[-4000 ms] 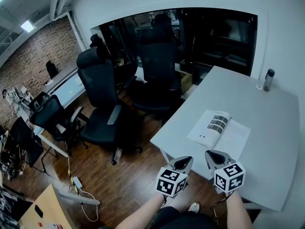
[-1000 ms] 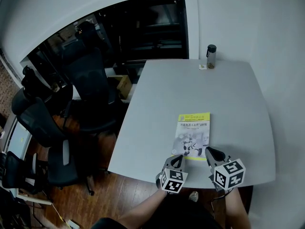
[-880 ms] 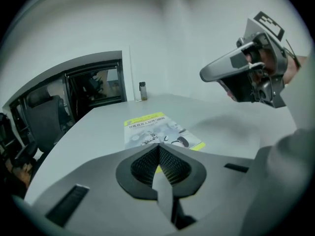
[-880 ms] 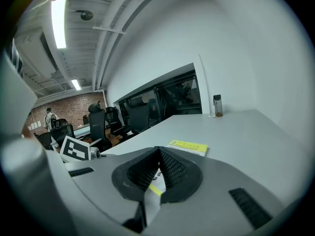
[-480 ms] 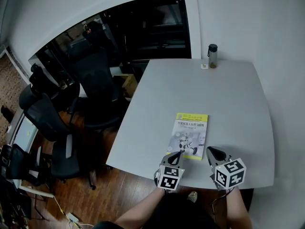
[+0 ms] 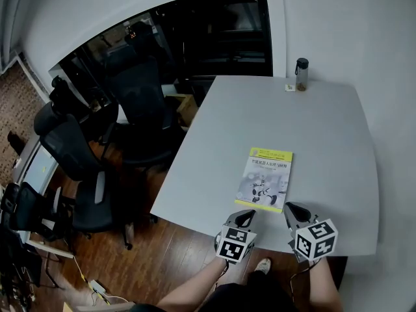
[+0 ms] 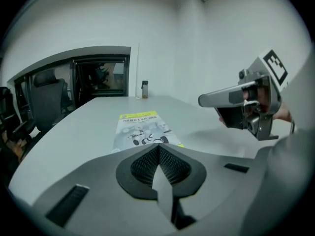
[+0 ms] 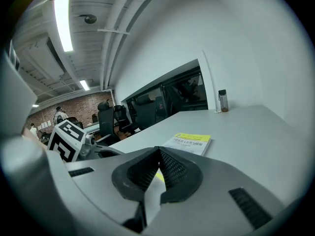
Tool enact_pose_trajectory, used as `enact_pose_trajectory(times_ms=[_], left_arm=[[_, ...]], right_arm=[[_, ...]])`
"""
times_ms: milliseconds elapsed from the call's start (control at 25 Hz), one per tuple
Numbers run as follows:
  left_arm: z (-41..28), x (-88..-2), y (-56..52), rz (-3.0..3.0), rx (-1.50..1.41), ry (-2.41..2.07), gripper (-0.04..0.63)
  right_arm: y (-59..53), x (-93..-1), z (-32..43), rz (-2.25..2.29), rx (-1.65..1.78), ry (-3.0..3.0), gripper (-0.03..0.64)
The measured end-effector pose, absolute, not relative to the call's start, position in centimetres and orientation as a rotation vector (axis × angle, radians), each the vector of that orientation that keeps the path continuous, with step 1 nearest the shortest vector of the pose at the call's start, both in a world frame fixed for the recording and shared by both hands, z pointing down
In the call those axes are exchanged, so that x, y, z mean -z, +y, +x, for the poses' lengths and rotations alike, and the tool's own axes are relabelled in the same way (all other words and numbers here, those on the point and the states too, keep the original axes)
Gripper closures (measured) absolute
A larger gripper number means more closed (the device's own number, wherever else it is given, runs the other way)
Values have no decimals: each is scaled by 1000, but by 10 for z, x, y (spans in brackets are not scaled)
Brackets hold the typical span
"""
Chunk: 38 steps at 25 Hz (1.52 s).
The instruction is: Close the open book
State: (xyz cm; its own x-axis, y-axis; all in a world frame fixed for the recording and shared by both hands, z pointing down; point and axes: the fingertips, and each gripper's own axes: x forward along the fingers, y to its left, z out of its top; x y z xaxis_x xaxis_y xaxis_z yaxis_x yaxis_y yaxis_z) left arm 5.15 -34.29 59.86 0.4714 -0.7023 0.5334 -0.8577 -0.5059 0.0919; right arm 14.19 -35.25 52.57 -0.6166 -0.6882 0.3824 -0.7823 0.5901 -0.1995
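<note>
The book lies shut and flat on the grey table, its yellow-banded cover facing up. It also shows in the left gripper view, book, and in the right gripper view, book. My left gripper hovers just short of the book's near edge, jaws shut and empty. My right gripper sits to the right of that edge, also shut on nothing. Neither touches the book.
A dark-capped bottle and a small object beside it stand at the table's far edge. Black office chairs crowd the floor left of the table. The table's front edge lies right under both grippers.
Four seconds ago the book lay open; now it is shut. Over the last second both grippers drew back slightly from the book towards the table's front edge.
</note>
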Motion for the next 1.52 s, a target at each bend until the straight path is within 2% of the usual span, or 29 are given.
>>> enact_pose_trajectory(times_ms=[400, 800, 1520], left_arm=[[8, -482, -285, 2485, -293, -1367, 591], [-19, -396, -208, 2598, -175, -1421, 591], [-31, -383, -157, 2606, -118, -1415, 591]], right_arm=[[-294, -461, 91, 1223, -306, -2634, 612], [-213, -388, 57, 1240, -121, -2742, 612], [-162, -365, 31, 1207, -56, -2788, 612]])
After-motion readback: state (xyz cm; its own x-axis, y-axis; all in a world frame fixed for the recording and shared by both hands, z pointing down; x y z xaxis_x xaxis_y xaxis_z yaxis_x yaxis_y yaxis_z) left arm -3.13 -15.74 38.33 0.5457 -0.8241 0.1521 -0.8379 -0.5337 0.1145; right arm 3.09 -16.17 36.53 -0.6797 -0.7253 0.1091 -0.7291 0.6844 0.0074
